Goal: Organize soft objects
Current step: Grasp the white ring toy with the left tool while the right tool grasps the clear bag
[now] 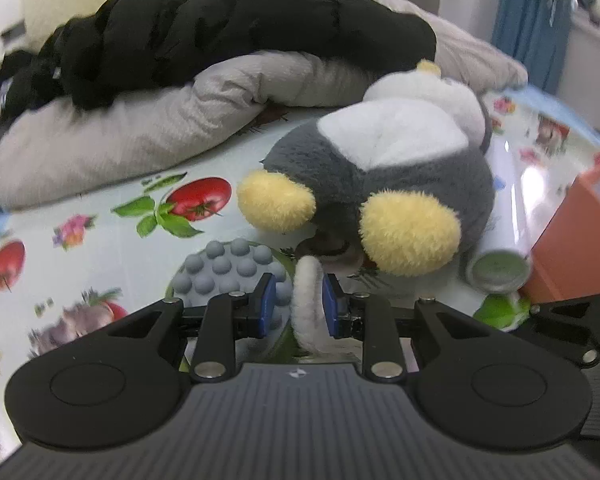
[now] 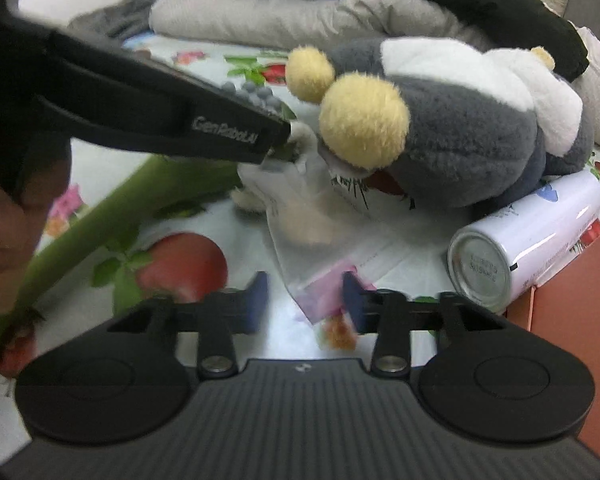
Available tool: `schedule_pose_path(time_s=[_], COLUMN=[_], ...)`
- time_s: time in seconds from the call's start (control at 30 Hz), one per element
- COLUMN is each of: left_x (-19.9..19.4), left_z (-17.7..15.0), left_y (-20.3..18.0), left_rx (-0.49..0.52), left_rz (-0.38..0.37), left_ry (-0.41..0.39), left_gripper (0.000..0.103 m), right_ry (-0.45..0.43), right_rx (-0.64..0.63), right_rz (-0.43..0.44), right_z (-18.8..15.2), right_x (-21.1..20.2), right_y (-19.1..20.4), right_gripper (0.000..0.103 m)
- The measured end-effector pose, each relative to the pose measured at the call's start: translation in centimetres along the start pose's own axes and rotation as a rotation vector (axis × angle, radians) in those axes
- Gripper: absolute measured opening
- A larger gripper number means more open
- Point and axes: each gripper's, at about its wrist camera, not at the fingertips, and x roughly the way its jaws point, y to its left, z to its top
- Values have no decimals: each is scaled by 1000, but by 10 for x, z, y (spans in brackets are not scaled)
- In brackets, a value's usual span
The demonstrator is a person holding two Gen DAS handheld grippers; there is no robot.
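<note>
Plush penguin (image 1: 380,184) lies just ahead of our left gripper (image 1: 299,306), whose narrow jaws pinch its white tail loop (image 1: 306,304), while our right gripper (image 2: 305,300) stands wide over a plastic bag (image 2: 320,240), grey pillow (image 1: 120,136) beyond.

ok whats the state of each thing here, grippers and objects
left hand-held gripper: partly closed around a white fluffy piece, contact unclear
right hand-held gripper: open, holding nothing
plush toy: tipped over on the tablecloth
can: lying on its side
black jacket: piled on the grey pillow
</note>
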Motion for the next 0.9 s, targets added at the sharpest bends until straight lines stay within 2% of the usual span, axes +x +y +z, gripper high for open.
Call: schedule_pose_path(time_s=[0.1,0.13,0.2,0.23,0.3,0.4,0.53,0.6,0.77,0.8,0.83,0.9], left_x=[3,4,5,5,5,3,-5,-9,-21,-23,-24,-26], left_z=[-2,-3,-6,-7,-7,-6,-8,-11,-20,-24,-28,-37], left_y=[-9,-13,-19,-21,-22,-18,-17,-17,-2,3,8,17], left_rx=[83,119,181,200,214,195,146,124,-62,-115,-171,-273], left_rz=[19,30,72,83,95,98,67,78,31,20,9,-8], left_ry=[-7,-10,-14,-15,-13,-7,1,-4,4,3,3,9], left_gripper=[30,29,18,17,7,2,1,1,2,2,2,2], right_ry=[31,27,28,33,43,46,47,46,13,14,13,2], right_rx=[-4,-9,-18,-20,-33,-48,-46,-41,-46,-55,-60,-73], right_rz=[-3,-5,-15,-17,-25,-36,-42,-42,-21,-12,-9,2], right_z=[-1,-1,-1,-1,-2,-4,-10,-12,-10,-8,-6,0], right_x=[6,6,6,6,5,1,-9,-14,-20,-18,-17,-13], right_y=[0,1,2,2,3,6,7,6,0,-1,-1,-2], right_gripper=[27,19,8,4,4,3,3,3,9,25,50,57])
